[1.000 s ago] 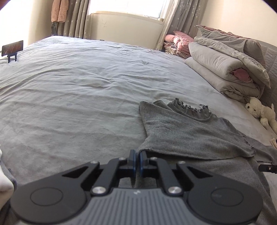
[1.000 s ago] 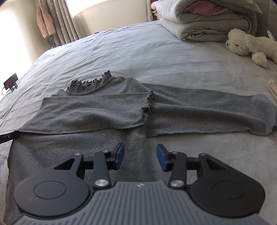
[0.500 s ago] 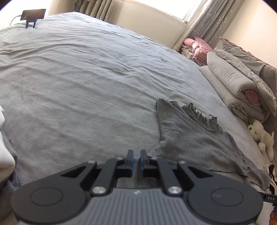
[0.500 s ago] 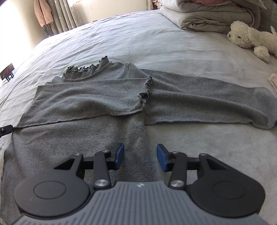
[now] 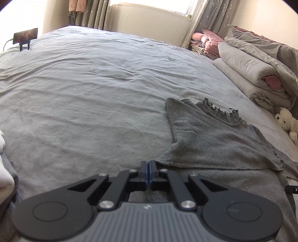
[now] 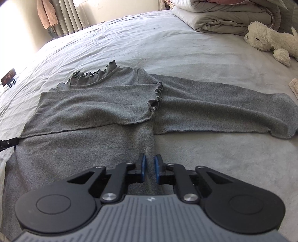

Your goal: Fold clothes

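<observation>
A grey knit top (image 6: 96,104) with a frilled collar (image 6: 89,75) lies spread on the bed (image 5: 83,89), front side up. One sleeve is folded across the chest, its ruffled cuff (image 6: 156,96) ending near the middle of the body, while the other sleeve (image 6: 223,108) stretches flat out to the side across the grey bedcover.

The left gripper (image 5: 148,172) sits low at the garment's side edge, just below the folded sleeve. Its blue-padded fingers are pressed together, and a thin bit of grey fabric seems to be caught between them, though the pads hide the exact contact, so I can't be fully sure.

The right gripper (image 6: 149,168) is down at the opposite side edge of the body, below the armpit. Its fingers are drawn close with a narrow gap, and a ridge of the top's edge runs up between the pads; whether they are actually biting the cloth is hard to tell. The tip of the left gripper also peeks in at the far left edge of the right wrist view.

At the head of the bed there is a folded stack of duvets (image 5: 257,74), and a cream plush toy (image 6: 270,40) lies just beside it. A phone on a small stand (image 5: 25,36) sits at the far corner of the bed, near the curtains (image 5: 93,13).
</observation>
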### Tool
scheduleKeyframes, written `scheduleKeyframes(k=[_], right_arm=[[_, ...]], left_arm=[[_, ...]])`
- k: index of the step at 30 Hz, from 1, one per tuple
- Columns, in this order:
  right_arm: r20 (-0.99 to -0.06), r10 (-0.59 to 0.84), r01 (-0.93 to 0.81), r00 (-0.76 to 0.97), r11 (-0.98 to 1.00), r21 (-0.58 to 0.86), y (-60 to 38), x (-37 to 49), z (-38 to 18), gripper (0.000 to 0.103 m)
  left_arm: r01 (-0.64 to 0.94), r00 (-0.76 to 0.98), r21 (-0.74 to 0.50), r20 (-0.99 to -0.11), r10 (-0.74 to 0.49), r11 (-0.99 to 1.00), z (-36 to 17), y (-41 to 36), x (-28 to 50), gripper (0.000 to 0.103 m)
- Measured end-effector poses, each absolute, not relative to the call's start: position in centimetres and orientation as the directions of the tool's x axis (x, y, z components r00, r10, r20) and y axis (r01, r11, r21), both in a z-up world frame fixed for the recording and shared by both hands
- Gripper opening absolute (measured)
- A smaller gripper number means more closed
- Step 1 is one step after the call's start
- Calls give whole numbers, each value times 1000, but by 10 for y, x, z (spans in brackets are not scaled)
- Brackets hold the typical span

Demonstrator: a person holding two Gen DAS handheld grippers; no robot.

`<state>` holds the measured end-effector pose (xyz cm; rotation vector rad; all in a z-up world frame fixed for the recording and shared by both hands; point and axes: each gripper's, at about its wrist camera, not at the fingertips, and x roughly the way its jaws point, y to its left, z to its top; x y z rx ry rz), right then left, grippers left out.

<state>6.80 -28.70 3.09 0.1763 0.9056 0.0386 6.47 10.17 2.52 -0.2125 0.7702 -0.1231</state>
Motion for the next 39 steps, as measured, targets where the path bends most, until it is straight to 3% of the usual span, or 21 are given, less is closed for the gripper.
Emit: scheduleKeyframes(k=[5, 7, 14, 19, 22, 23, 24, 25, 29, 32, 39], right_arm=[[-785, 114, 96, 609, 972, 215, -304, 71, 30, 11], [-787, 149, 126, 599, 953, 277, -315, 73, 28, 20], [-737, 223, 305, 638, 805, 508, -365, 82, 17, 22], [-667, 268, 396, 695, 632, 666, -390, 90, 2, 52], [-661, 225, 386, 716, 662, 643, -382, 95, 4, 54], [-660, 207, 380, 722, 678, 629, -378, 96, 5, 53], [-668, 177, 378, 723, 707, 597, -374, 98, 6, 32], [-690, 129, 391, 713, 744, 542, -370, 101, 6, 0], [-670, -5, 417, 742, 787, 455, -367, 99, 12, 1], [-599, -107, 387, 794, 848, 362, -361, 93, 30, 1], [-682, -102, 384, 725, 881, 277, -356, 104, 2, 2]], left_arm=[[27, 707, -254, -679, -198, 967, 27, 103, 64, 2], [24, 701, -273, -681, -211, 962, 29, 106, 64, 2], [26, 694, -302, -680, -235, 953, 31, 107, 61, 2], [7, 684, -304, -693, -226, 953, 29, 109, 63, 3], [-6, 681, -310, -698, -223, 951, 28, 112, 63, 4], [-7, 681, -310, -698, -223, 951, 28, 112, 63, 4], [-7, 680, -309, -699, -222, 951, 28, 112, 63, 4], [-4, 680, -303, -700, -220, 953, 28, 111, 63, 4], [-1, 680, -299, -700, -218, 954, 28, 112, 62, 4], [-9, 675, -287, -709, -206, 958, 27, 114, 63, 4], [-3, 671, -257, -717, -188, 966, 26, 113, 63, 4]])
